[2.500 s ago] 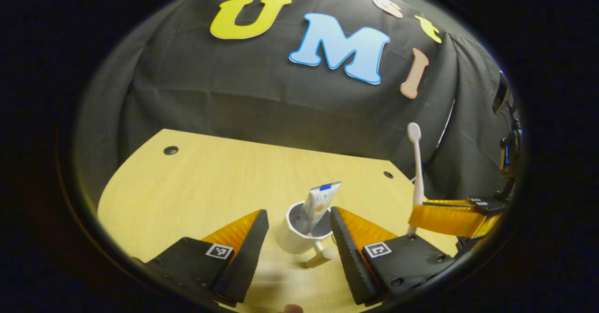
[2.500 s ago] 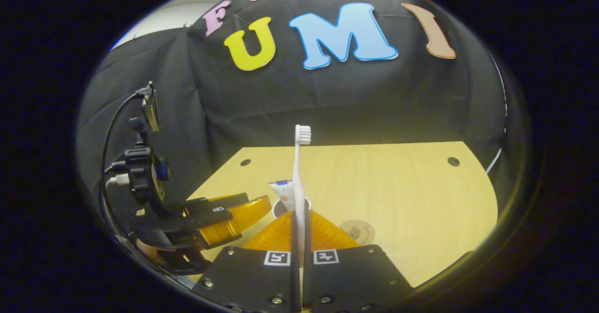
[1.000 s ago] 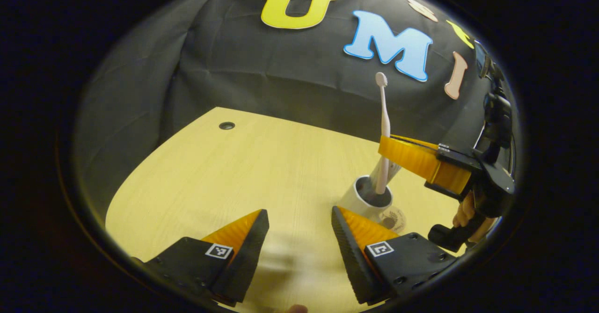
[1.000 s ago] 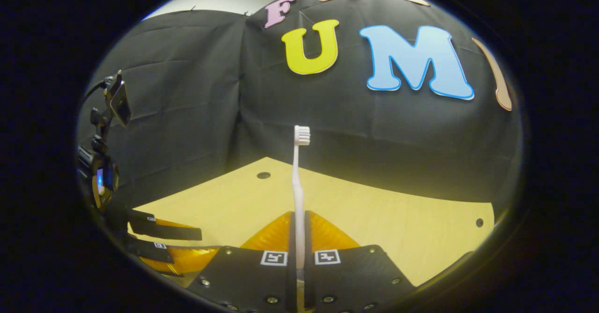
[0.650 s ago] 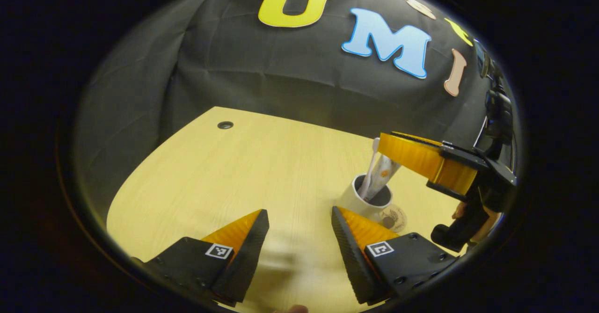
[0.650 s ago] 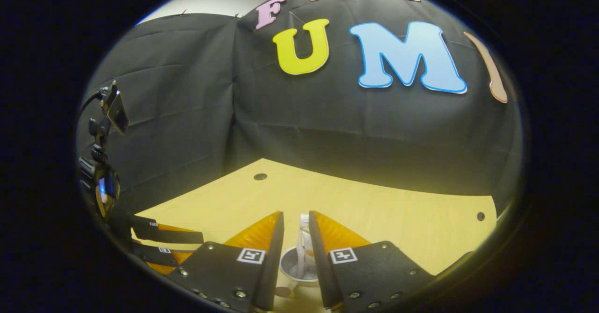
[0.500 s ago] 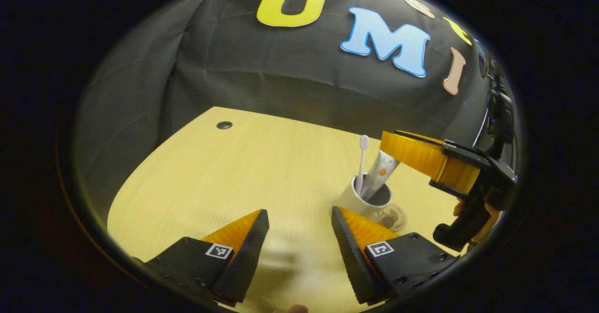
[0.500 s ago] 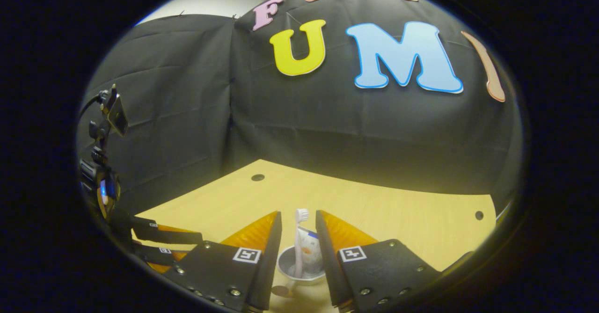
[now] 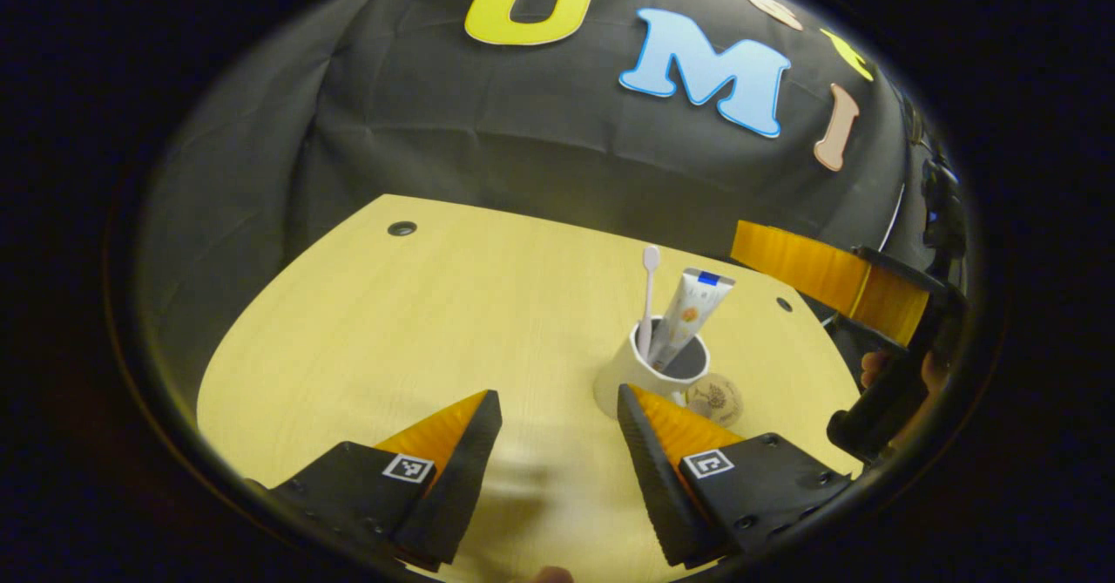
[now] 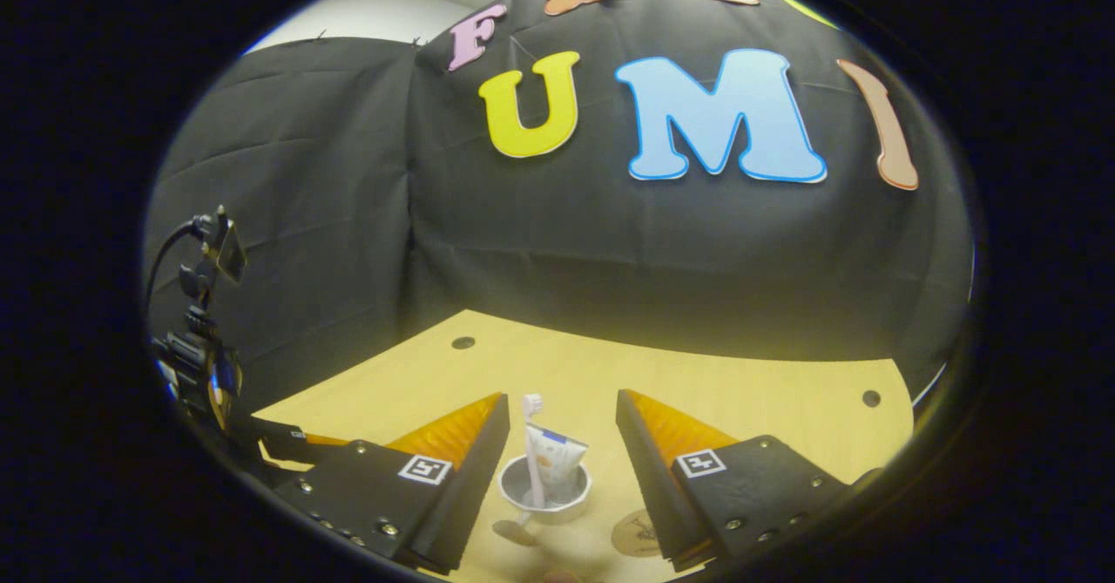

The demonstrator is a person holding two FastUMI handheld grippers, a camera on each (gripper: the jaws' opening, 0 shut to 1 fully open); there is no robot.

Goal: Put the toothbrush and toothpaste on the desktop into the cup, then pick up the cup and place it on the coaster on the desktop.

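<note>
- The white cup (image 9: 649, 372) stands on the desktop (image 9: 418, 330), toothbrush (image 9: 647, 300) and toothpaste (image 9: 685, 317) upright inside.
- The coaster (image 9: 716, 398) lies just beside the cup, bare.
- Left gripper (image 9: 557, 452): fingers apart, holding nothing; open wood stretches toward the far edge.
- Right gripper (image 10: 562, 452): fingers apart, above the cup.

You're working over a pale yellow wood-grain desktop (image 9: 418, 322) with a rounded far edge and small dark round holes (image 9: 402, 228) near its far corners. Creased black cloth wall (image 10: 348, 217) hangs behind; a pale plain wall (image 10: 383, 16) shows above it.
</note>
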